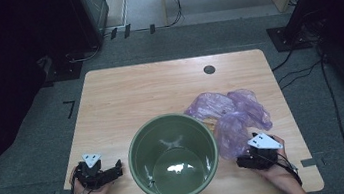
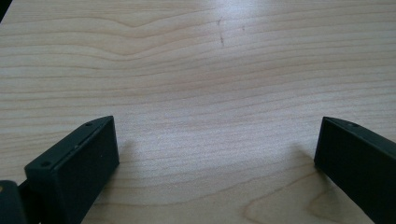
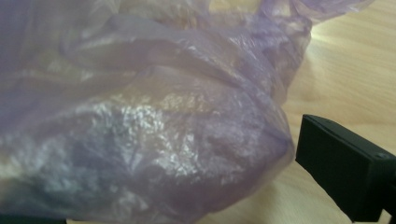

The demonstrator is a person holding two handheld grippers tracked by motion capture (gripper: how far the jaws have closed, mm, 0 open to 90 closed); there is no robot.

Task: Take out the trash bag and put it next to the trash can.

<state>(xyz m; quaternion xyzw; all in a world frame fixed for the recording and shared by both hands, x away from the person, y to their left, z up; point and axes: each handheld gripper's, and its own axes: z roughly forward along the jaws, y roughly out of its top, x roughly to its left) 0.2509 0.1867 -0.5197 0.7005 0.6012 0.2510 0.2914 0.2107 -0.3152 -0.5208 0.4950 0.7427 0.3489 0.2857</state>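
Note:
A green plastic bucket (image 1: 138, 146) stands upright and empty at the front middle of the wooden table (image 1: 149, 90). A crumpled, translucent purple plastic bag (image 1: 230, 114) lies just right of it, touching the bucket's rim. My right gripper (image 1: 246, 158) sits at the bag's near edge. In the right gripper view the bag (image 3: 149, 121) bulges between the wide-apart jaws of the right gripper (image 3: 163, 182), covering the left one. My left gripper (image 1: 113, 171) rests left of the bucket. The left gripper (image 2: 217, 135) is open over bare wood.
A round cable hole (image 1: 209, 69) sits near the table's far edge. The far half of the table is bare wood. Cables and dark equipment stands line the grey carpet around the table.

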